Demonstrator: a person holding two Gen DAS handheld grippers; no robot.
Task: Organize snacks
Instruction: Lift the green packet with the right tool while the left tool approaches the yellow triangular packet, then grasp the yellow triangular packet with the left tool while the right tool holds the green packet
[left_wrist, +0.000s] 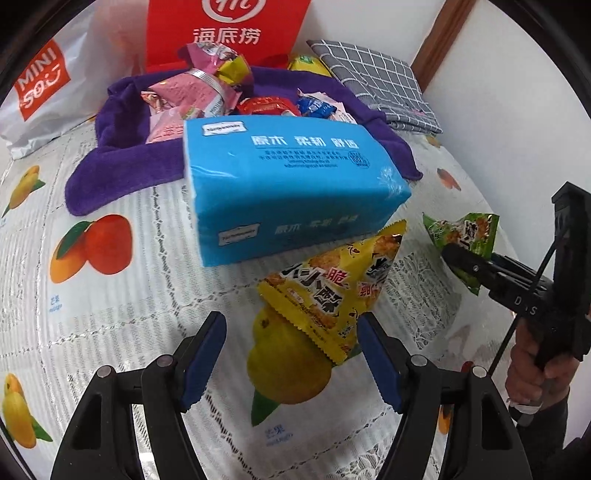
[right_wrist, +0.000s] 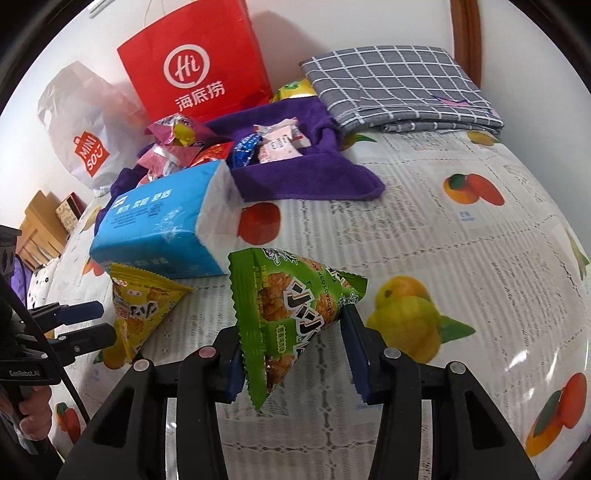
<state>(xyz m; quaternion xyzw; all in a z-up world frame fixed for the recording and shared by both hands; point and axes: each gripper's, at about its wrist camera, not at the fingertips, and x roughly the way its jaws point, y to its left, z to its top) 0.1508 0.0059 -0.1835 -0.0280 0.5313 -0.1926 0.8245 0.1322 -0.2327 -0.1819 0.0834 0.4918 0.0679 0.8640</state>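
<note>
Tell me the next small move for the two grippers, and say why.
Probably carry the green packet over to the purple towel, where the other snacks lie. The right gripper is shut on that packet, lifted off the tablecloth. The left gripper hangs open by the yellow packet, which leans against the blue tissue pack, so it could close on that one next.

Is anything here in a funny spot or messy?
Yes. The blue tissue pack sits among the snacks, half on the purple towel, and one corner rests on the yellow snack bag. The snacks on the towel lie in a jumbled heap.
</note>
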